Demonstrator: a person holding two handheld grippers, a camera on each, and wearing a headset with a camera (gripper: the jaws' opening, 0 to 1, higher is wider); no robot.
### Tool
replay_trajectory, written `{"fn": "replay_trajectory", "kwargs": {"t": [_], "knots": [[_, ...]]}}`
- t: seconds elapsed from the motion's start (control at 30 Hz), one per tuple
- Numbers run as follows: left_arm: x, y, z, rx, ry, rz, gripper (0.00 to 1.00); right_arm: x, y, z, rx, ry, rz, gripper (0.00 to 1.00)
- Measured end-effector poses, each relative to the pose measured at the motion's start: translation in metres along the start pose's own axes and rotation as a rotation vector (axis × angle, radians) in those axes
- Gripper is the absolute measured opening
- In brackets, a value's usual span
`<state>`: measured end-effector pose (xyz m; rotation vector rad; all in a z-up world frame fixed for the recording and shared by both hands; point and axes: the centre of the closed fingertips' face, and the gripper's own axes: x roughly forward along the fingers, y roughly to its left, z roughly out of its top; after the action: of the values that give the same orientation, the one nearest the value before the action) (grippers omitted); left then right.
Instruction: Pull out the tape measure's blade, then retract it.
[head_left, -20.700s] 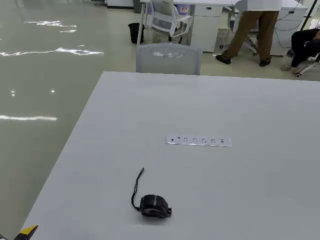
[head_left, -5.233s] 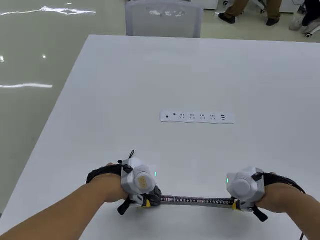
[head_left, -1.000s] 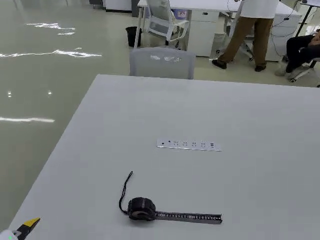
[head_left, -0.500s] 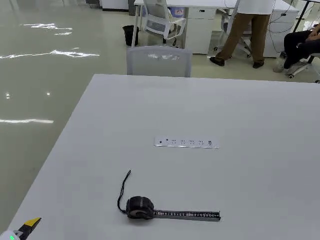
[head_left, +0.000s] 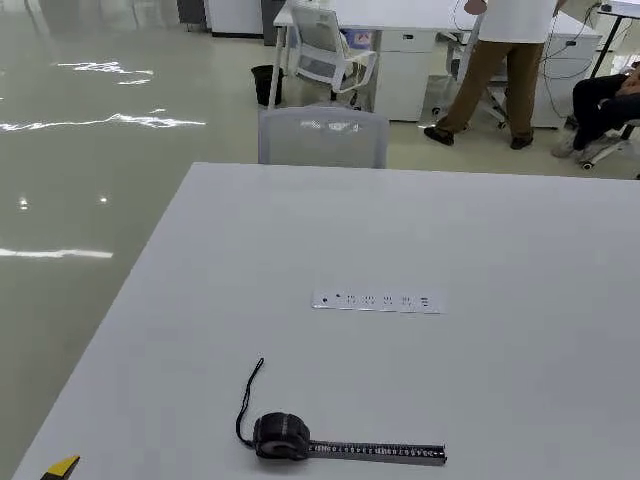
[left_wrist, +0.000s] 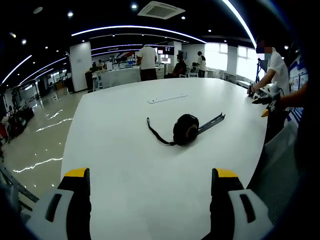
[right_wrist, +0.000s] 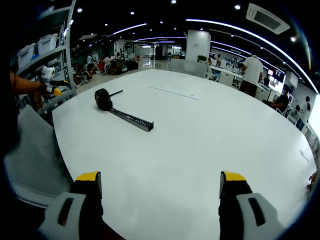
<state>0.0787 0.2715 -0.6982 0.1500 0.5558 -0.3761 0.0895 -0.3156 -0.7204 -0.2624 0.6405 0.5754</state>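
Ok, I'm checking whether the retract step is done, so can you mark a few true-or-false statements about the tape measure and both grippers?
1. The blade of the tape measure lies pulled out on the table. True.
2. The left gripper is shut on the tape measure. False: its jaws stand open, apart from it.
3. The right gripper is open and holds nothing. True.
4. The tape measure rests on a power strip. False: the power strip lies apart from it, farther along the table.
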Motion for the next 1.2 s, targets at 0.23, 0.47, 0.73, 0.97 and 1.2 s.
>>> {"fn": "replay_trajectory", "kwargs": {"t": [0.23, 0.47, 0.73, 0.97, 1.2], "knots": [[0.005, -0.016, 0.006, -0.020, -0.009, -0.016, 0.99, 0.006, -0.003, -0.002, 0.000, -0.010, 0.002, 1.00], [0.008, -0.020, 0.020, -0.038, -0.035, -0.005, 0.99, 0.013, -0.002, 0.005, -0.028, -0.029, 0.020, 1.00], [0.030, -0.035, 0.028, -0.064, -0.027, 0.014, 0.99, 0.022, 0.006, 0.012, -0.057, 0.004, 0.086, 0.96], [0.039, -0.049, 0.040, -0.046, -0.030, 0.024, 0.99, 0.026, 0.004, 0.017, -0.109, 0.042, 0.100, 0.99], [0.046, -0.062, 0.055, -0.040, -0.044, 0.041, 0.99, 0.037, -0.005, 0.034, -0.139, 0.054, 0.098, 1.00]]}}
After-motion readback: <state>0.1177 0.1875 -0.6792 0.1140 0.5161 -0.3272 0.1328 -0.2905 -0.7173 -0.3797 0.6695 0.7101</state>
